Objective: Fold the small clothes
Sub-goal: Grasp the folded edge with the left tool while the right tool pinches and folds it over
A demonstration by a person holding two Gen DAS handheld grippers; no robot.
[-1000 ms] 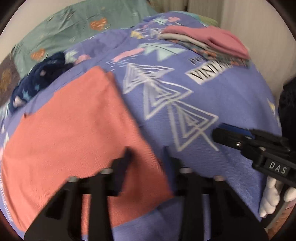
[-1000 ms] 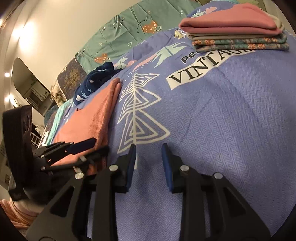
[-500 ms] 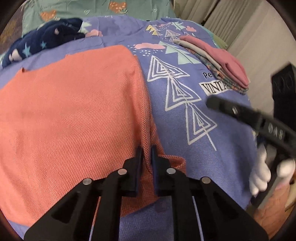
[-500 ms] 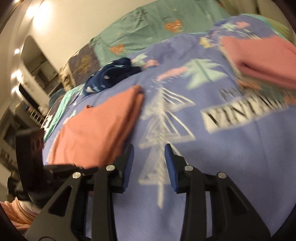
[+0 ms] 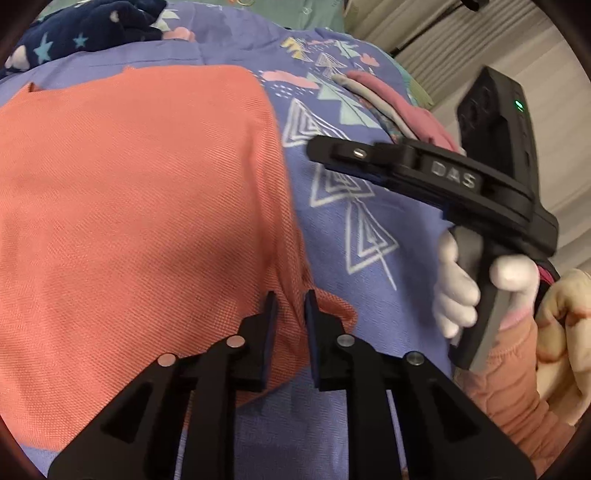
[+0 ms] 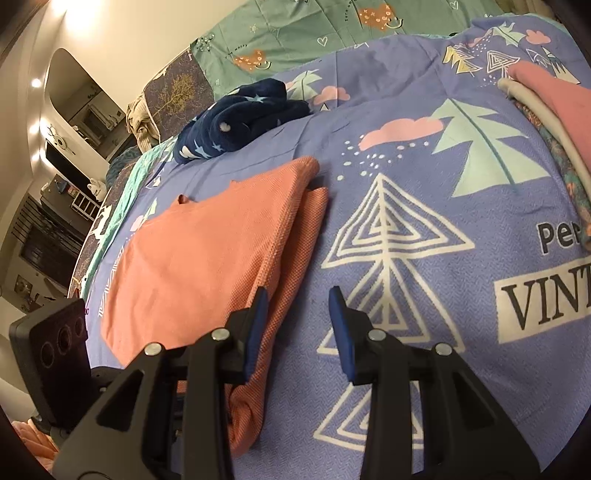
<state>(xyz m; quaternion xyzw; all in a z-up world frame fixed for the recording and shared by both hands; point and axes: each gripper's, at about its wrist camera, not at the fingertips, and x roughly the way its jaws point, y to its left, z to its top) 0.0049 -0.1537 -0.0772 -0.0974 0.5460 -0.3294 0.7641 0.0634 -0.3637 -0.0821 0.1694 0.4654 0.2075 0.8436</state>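
A salmon-orange garment (image 5: 140, 206) lies flat on the purple patterned blanket (image 5: 369, 295); it also shows in the right wrist view (image 6: 207, 266), folded double along its right edge. My left gripper (image 5: 291, 299) is closed on the near right edge of the garment, a ridge of cloth pinched between its jaws. My right gripper (image 6: 297, 299) is open and empty, its left finger over the garment's right edge, its right finger over the blanket. It also shows in the left wrist view (image 5: 369, 162), hovering right of the garment.
A stack of folded clothes with a pink one on top (image 6: 557, 107) sits at the right, and also shows in the left wrist view (image 5: 399, 107). A crumpled navy star-print garment (image 6: 240, 122) lies at the back. A green quilt (image 6: 332, 33) lies behind.
My left gripper went from open to closed on the garment's near right edge. My right gripper swung left from the blanket toward the garment's right edge and stayed open.
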